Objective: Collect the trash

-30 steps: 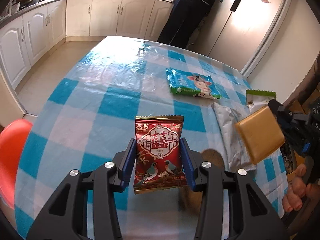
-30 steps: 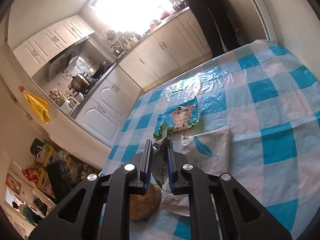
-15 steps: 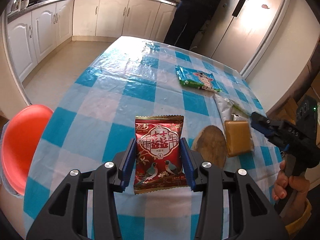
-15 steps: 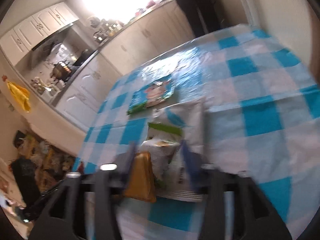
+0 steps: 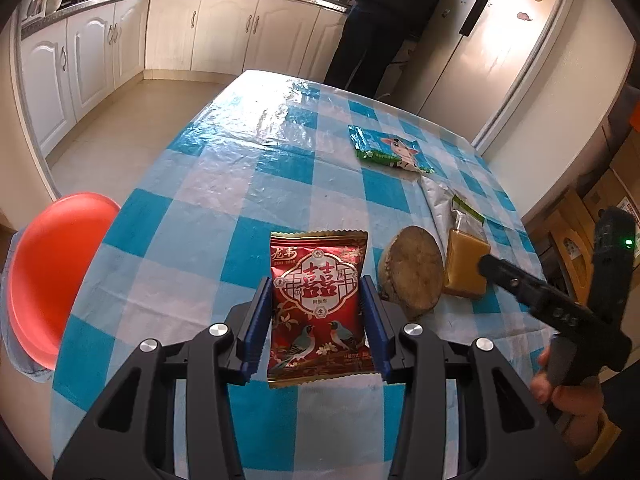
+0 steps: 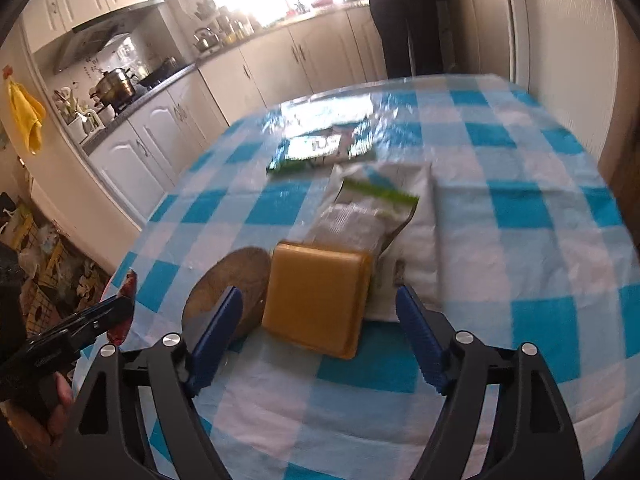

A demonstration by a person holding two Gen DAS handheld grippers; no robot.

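Note:
My left gripper [image 5: 316, 282] is shut on a red snack packet [image 5: 318, 312] and holds it upright above the blue-checked table [image 5: 200, 220]. A tan packet with a clear, green-edged top [image 6: 312, 320] lies flat on the table, partly on a white bag [image 6: 416, 216]. My right gripper [image 6: 319, 294] hovers just over it. Its jaws are opening wide and stand either side of the packet without pressing it. From the left wrist view the same tan packet [image 5: 466, 264] lies at the tip of the right gripper [image 5: 490, 262]. A green cow-print packet [image 5: 390, 152] lies farther back.
A round brown wooden disc [image 5: 414, 266] sits right beside the tan packet. A red stool [image 5: 52, 272] stands off the table's left edge. A person [image 5: 384, 20] stands at the far counter by the fridge. Boxes and clutter [image 5: 576, 220] fill the floor to the right.
The right gripper came down and opened, letting go of the tan packet, which now lies on the table by the wooden disc. The left gripper drew back, still holding the red packet.

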